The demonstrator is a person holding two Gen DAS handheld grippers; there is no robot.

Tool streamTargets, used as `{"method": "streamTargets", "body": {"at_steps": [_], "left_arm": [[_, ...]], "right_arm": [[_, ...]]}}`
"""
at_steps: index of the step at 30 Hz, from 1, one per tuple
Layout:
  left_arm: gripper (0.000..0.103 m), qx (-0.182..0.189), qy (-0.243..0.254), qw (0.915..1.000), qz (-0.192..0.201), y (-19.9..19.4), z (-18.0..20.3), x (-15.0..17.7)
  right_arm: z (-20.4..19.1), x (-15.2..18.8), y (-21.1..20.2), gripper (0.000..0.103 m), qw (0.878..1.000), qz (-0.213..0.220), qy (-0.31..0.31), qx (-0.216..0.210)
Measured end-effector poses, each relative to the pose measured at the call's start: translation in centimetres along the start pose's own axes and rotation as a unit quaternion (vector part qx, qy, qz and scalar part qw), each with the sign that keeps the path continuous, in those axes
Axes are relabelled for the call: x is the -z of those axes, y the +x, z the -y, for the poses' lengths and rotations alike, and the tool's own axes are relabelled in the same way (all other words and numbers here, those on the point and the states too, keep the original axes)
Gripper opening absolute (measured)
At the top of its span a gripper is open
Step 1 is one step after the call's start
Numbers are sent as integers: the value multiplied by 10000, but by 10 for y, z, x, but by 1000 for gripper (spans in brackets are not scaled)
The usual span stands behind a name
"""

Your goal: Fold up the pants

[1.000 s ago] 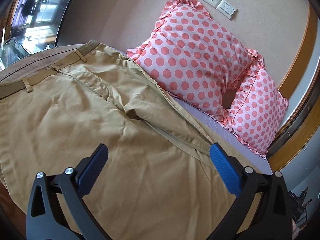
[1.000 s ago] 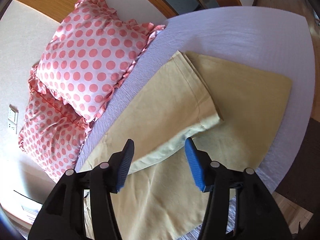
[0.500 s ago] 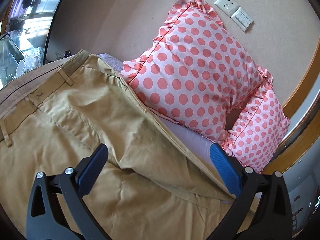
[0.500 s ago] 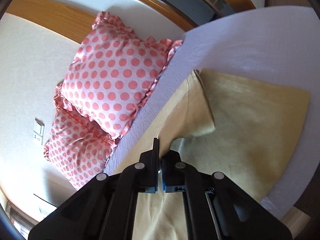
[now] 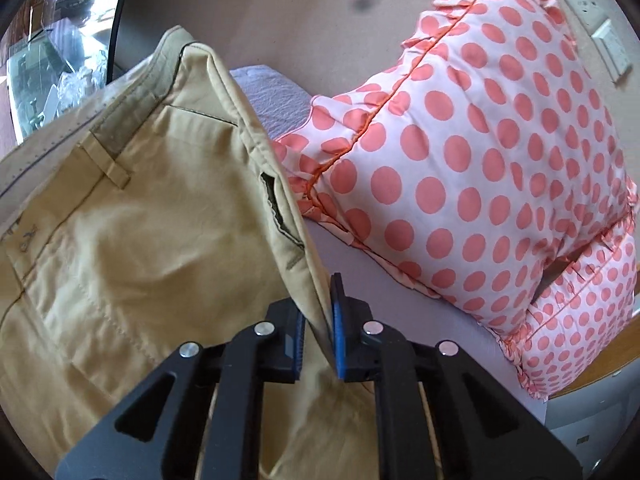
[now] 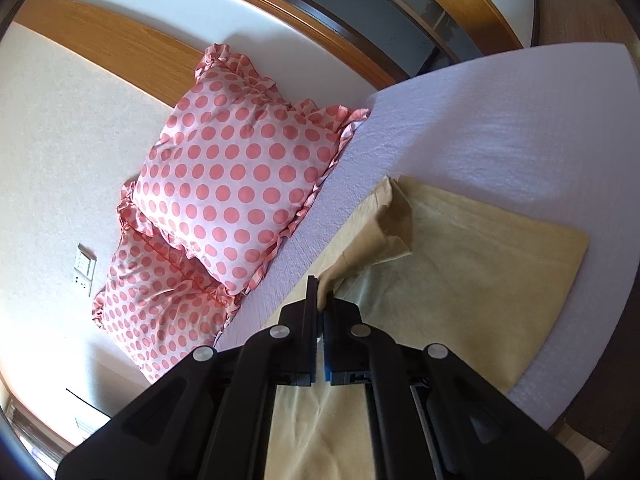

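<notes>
Khaki pants (image 5: 132, 240) lie on a lilac bed sheet (image 5: 276, 92). In the left wrist view I see the waistband, a belt loop and a side pocket. My left gripper (image 5: 320, 320) is shut on the pants' side edge below the pocket and lifts it off the bed. In the right wrist view the pants' legs (image 6: 472, 280) lie flat toward the bed's end. My right gripper (image 6: 320, 300) is shut on the edge of the upper leg, whose hem (image 6: 394, 220) hangs folded and raised.
Two pink polka-dot pillows (image 5: 480, 168) (image 6: 236, 188) lean against the beige wall beside the pants. The bed sheet's (image 6: 500, 120) edge runs along the right of the right wrist view, with wooden trim (image 6: 120, 44) behind. Wall sockets (image 5: 600, 24) sit above the pillows.
Both grippers went from open to shut on the pants' far edge. The right shut first, then the left. Both now lift the cloth off the bed.
</notes>
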State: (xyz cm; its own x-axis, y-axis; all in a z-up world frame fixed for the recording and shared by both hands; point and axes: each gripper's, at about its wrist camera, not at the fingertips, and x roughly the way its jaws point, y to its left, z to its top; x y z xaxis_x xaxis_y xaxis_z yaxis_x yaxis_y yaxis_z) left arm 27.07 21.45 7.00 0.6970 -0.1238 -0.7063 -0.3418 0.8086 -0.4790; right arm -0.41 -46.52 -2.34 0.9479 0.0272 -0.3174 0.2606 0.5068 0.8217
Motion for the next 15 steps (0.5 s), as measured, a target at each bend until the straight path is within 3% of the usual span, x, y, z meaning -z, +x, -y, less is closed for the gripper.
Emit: {"method": "streamTargets", "body": {"at_steps": [4,7,11,13,15], "left_arm": [[11,224,507,9962,666,-97,-17,59],[13,121,621,9939,899,-154,-47,120],[13,-38,300,9972,677,-175,-91,187],[13,-38,49,9988,478,-172,-107,205],[13,58,-17,9984,556,-176,-115,214]], "right_arm": [[5,-8,-15,2,9994,275,-135,162],[20,-11,-23,2,9986,386,-26,350],[38,-9,-25,2,9975,392,105,584],[42,-7,-25,2,9970,375,122,671],[44,-5,-27,2,9968,365,128,705]]}}
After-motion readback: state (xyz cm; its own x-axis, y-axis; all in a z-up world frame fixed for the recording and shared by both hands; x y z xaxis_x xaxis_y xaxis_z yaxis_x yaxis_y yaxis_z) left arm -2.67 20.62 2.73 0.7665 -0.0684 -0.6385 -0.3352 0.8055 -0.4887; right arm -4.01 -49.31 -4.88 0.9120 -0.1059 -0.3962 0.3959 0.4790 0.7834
